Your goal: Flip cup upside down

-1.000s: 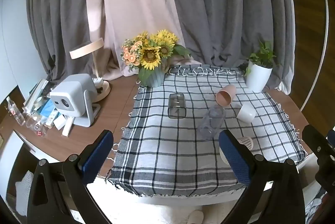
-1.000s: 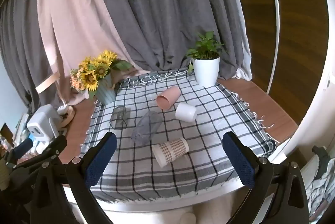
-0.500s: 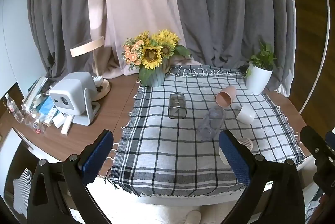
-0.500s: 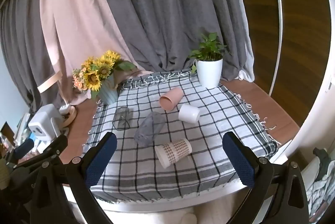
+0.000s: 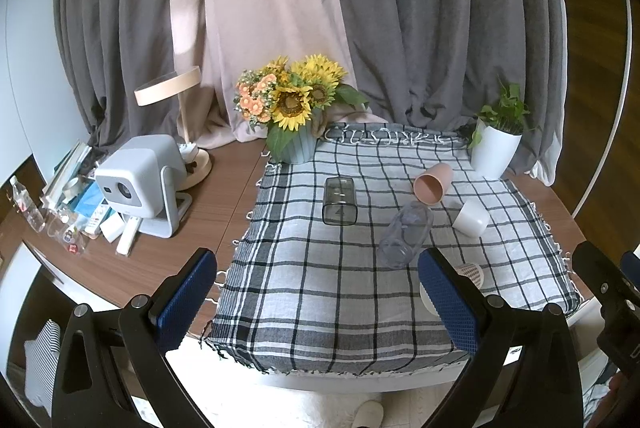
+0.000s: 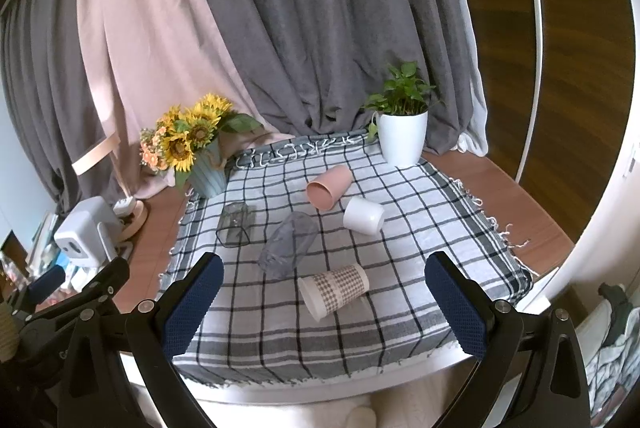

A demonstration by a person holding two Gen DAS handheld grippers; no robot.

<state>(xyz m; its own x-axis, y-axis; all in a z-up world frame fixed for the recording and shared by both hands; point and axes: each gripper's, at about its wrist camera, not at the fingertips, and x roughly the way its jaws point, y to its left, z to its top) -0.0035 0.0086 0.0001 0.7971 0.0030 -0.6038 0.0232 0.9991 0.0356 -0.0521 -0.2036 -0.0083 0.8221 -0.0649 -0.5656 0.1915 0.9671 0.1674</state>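
Grey and pink curtains hang behind your round wooden table (image 5: 224,196), which carries a black-and-white checked cloth (image 5: 320,292) (image 6: 400,248). Five cups lie on their sides on that cloth. Take the clear ribbed cup (image 5: 405,233) (image 6: 289,243) at the cloth's middle as your landmark. Nearer you and to its right lies the checked paper cup (image 6: 334,290), its mouth turned toward you; in your left view it is mostly hidden behind a finger (image 5: 448,302). Left of the clear cup lies the smoky square glass (image 5: 339,201) (image 6: 235,224). Beyond it lies the pink cup (image 5: 432,183) (image 6: 329,185), mouth facing you, and just right of that the white cup (image 5: 472,216) (image 6: 364,216). None of the cups touch each other, as far as you can see.

Farther out from the clear cup, the sunflower vase (image 5: 294,116) (image 6: 192,144) stands at the cloth's far left corner and the white potted plant (image 5: 498,140) (image 6: 402,132) at the far right corner. Left of the cloth sit a white projector (image 5: 140,180) (image 6: 80,236) and a ring lamp (image 5: 172,90).

Your left gripper (image 5: 316,298) hovers over the near edge of the cloth, fingers spread wide, holding nothing. Your right gripper (image 6: 320,302) hangs likewise, spread wide and empty, with the paper cup seen between its blue pads (image 6: 192,302).
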